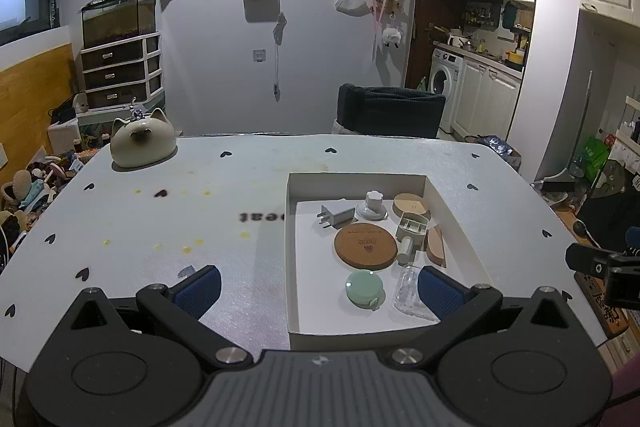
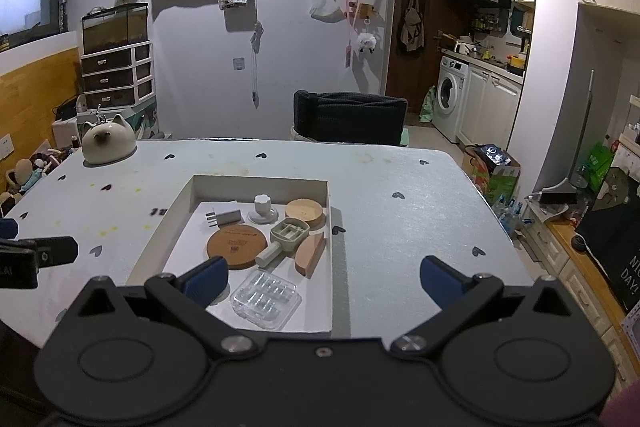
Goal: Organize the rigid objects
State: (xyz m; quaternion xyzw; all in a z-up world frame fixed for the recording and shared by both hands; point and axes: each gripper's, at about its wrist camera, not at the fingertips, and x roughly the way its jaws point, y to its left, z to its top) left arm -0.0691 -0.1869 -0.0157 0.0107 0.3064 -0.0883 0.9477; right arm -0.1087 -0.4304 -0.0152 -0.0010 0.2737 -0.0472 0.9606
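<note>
Both the left tongs (image 1: 318, 289) and the right tongs (image 2: 324, 281) hang wide apart and hold nothing, low over the near edge of the pale counter (image 1: 160, 219). A shallow white box (image 2: 192, 193) sits on the counter and holds all the small things: a round cork coaster (image 2: 237, 244), a wooden lid (image 2: 306, 213), a plug (image 2: 224, 217), a white suction knob (image 2: 263, 211), a grey handled tray (image 2: 286, 235), a wooden wedge (image 2: 310, 255), a clear plastic case (image 2: 266, 299) and a green tape measure (image 1: 364, 287). A cat-shaped pot (image 1: 142, 143) stands at the counter's far left corner, well apart from the box.
</note>
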